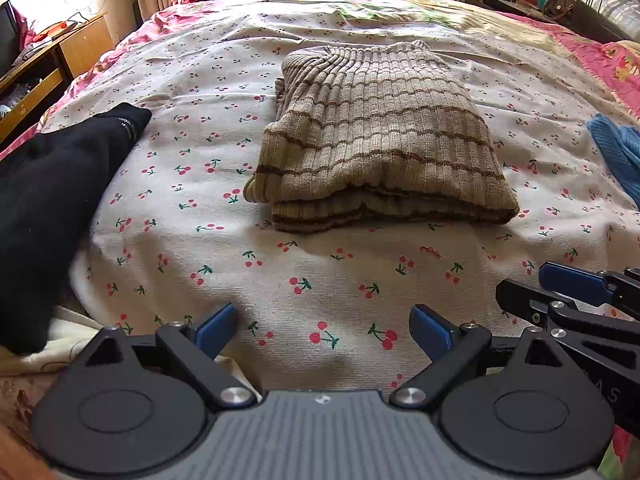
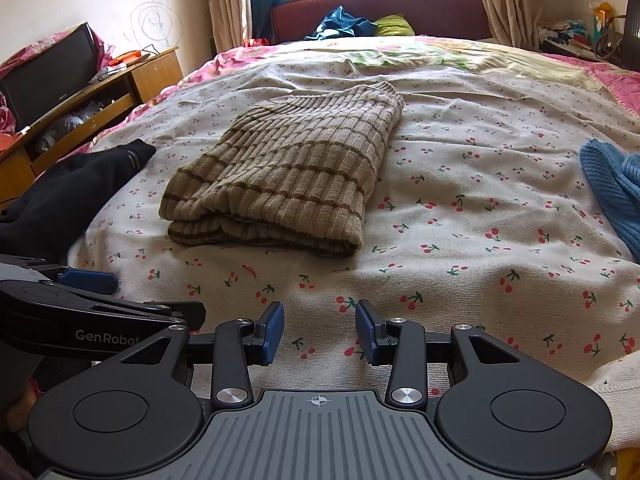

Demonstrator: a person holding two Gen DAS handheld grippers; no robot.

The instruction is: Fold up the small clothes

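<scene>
A beige ribbed sweater with brown stripes [image 1: 376,140] lies folded into a thick rectangle in the middle of the cherry-print bedsheet [image 1: 320,280]; it also shows in the right wrist view [image 2: 280,172]. My left gripper [image 1: 322,330] is open and empty, low over the sheet in front of the sweater. My right gripper [image 2: 319,330] is open and empty, in front of the sweater and to its right. Each gripper shows at the edge of the other's view: the right one [image 1: 560,292], the left one [image 2: 92,292].
A black garment [image 1: 52,200] lies at the bed's left edge, a blue knitted garment [image 2: 612,196] at the right edge. A wooden desk [image 2: 92,92] stands left of the bed. A dark red sofa [image 2: 380,8] with clothes is beyond the bed.
</scene>
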